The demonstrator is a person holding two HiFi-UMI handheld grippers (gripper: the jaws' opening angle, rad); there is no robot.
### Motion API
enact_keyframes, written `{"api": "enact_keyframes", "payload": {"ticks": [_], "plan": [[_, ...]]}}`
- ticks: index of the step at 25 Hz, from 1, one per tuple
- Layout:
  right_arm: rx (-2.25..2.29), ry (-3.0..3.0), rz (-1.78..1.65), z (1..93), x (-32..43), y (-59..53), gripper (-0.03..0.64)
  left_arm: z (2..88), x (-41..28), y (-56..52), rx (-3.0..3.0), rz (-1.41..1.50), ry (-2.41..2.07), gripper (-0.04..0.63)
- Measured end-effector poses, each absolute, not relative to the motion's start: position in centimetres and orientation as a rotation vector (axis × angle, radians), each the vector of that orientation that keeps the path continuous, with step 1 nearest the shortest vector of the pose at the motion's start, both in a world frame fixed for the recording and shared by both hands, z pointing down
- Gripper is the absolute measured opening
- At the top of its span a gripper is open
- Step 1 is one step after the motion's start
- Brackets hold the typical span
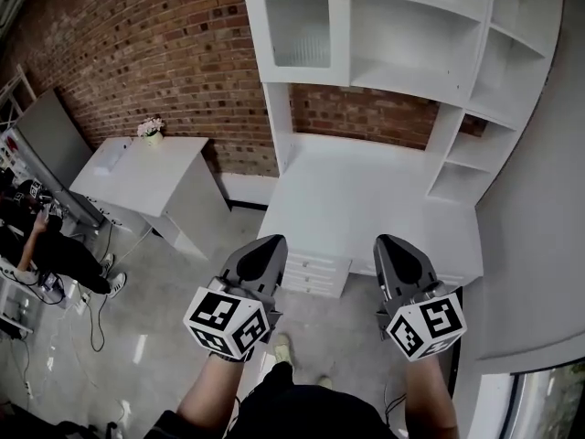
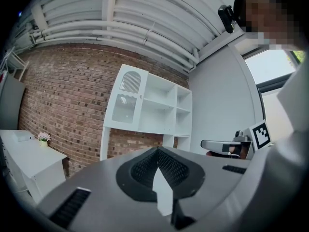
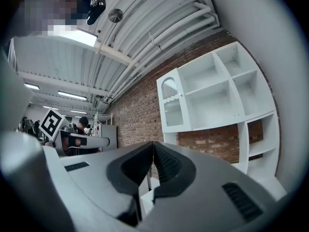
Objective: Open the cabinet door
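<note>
Head view: the cabinet door [image 1: 298,27] is seen shut at the shelf unit's [image 1: 416,77] upper left corner. The left tongs [image 1: 268,242] and right tongs [image 1: 391,242] are clenched, empty, well apart from it. Approach is judged underway; 1 pair must next be opened.

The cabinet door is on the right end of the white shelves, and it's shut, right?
No: the cabinet door is on the left end of the white shelves, as the head view shows. It is shut.
</note>
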State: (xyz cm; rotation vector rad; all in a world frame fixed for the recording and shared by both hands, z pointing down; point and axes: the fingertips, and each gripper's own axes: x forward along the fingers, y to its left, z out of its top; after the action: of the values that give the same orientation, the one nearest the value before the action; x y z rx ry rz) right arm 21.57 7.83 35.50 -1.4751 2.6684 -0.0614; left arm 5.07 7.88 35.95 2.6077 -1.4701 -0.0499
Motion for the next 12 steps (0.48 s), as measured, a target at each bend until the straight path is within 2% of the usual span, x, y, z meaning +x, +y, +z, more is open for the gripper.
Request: {"api": "enact_keyframes", "payload": {"ticks": [12], "plan": [[-1.605, 2.627, -0.029, 35.8, 17.9, -1.4, 0.003, 36.6, 1.9, -3.2, 2.671, -0.081, -1.341, 0.006]]}}
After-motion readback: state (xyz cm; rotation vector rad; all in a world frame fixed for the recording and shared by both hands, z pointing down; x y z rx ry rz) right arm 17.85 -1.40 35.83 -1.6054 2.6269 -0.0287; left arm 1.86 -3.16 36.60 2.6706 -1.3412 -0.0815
